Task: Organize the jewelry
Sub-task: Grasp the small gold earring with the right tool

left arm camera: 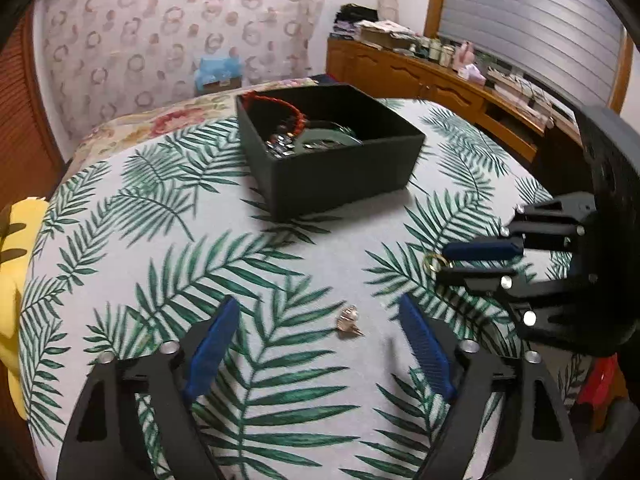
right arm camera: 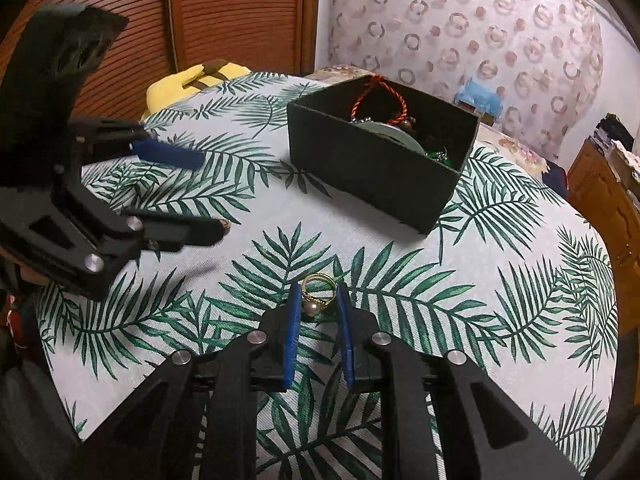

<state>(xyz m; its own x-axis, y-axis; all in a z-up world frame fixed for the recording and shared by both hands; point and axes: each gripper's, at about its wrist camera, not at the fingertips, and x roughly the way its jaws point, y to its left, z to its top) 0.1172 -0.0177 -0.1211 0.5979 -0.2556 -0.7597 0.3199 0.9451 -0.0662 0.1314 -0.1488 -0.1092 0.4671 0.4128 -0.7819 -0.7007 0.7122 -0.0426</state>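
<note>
Gripping a gold ring [right arm camera: 318, 289] between blue pads, right tongs [right arm camera: 319, 294] clenched on it just above the leaf-print desk [right arm camera: 480, 280]. Left tongs [left arm camera: 316, 312] released, spread wide around a small earring [left arm camera: 349, 321] lying on the cloth. Farther back, a black box [left arm camera: 344, 168] holding a red cord bracelet [left arm camera: 280, 106] and a green bangle [left arm camera: 320, 134].
</note>
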